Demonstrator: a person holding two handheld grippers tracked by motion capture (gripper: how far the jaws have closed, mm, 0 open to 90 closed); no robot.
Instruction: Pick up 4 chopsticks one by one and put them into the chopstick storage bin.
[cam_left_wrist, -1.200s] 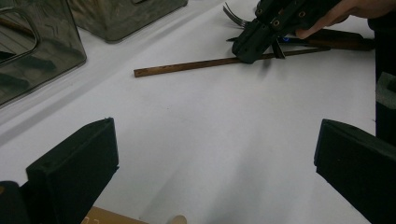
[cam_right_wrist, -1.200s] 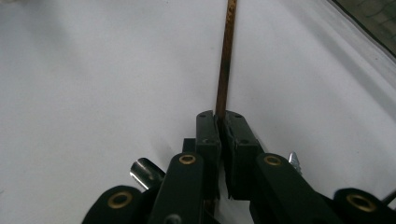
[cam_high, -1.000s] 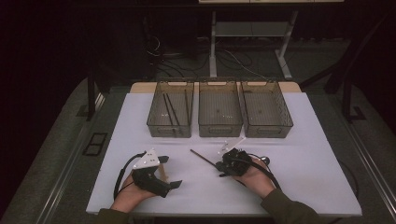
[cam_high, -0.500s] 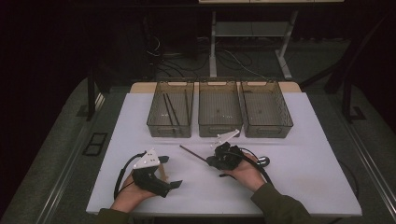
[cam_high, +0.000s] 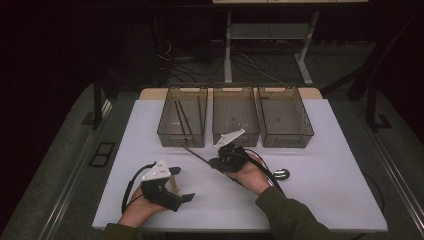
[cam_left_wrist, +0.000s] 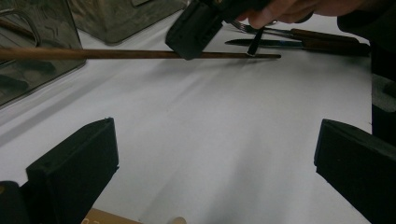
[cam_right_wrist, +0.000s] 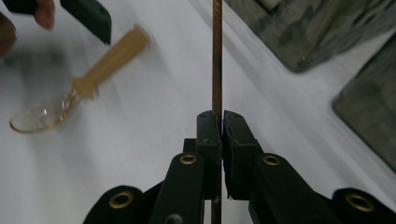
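Right gripper view: chopstick clamped between claw jaws (centred).

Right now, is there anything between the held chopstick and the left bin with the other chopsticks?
Nothing visible. The right gripper holds the chopstick, whose far tip is already near the left bin's front wall; only bare table lies between.

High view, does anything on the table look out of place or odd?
Nothing stands out. The right gripper holds a chopstick clear of the table, and the three bins stand upright in a row.
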